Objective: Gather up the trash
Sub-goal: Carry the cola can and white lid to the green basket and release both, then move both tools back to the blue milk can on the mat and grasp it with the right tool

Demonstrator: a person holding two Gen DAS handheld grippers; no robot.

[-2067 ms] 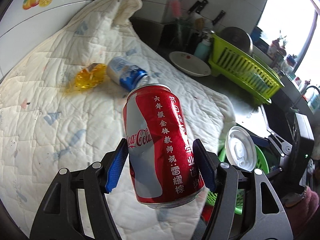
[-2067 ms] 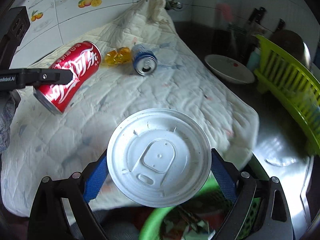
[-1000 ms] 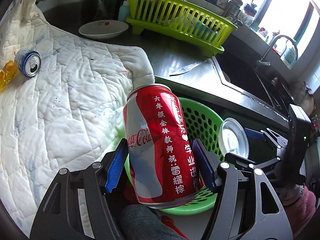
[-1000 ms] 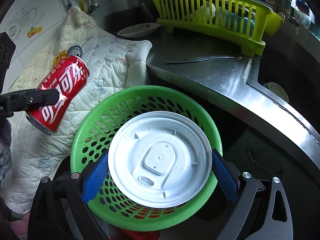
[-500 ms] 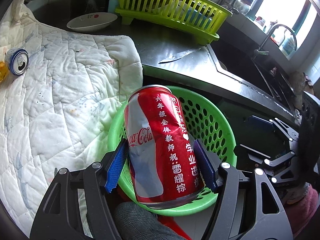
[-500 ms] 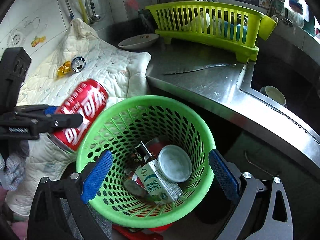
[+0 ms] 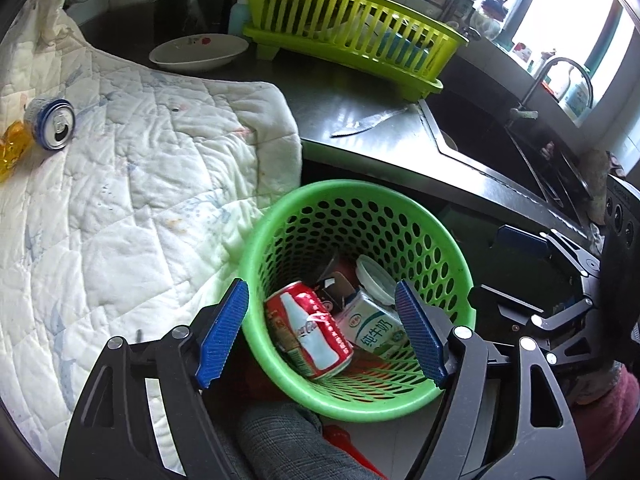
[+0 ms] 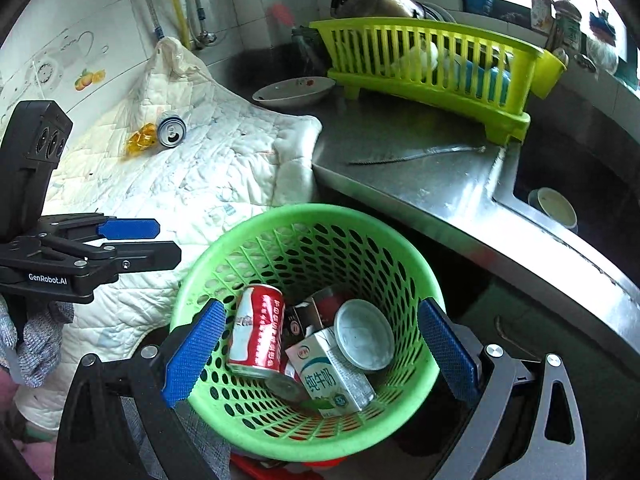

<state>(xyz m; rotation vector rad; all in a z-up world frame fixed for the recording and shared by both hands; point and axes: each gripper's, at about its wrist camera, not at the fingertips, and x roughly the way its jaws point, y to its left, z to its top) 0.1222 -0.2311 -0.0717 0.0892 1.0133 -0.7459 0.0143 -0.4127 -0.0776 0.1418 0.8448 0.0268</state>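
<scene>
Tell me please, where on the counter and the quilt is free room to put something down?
The quilt is bare between the blue can and the green basket. The steel counter is free between the knife and the counter's front edge. It is crowded near the bowl and dish rack, and inside the basket.

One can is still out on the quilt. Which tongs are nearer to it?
Left. The left tongs sit by the quilt's edge, toward the blue can; the right tongs hang over the green basket.
</scene>
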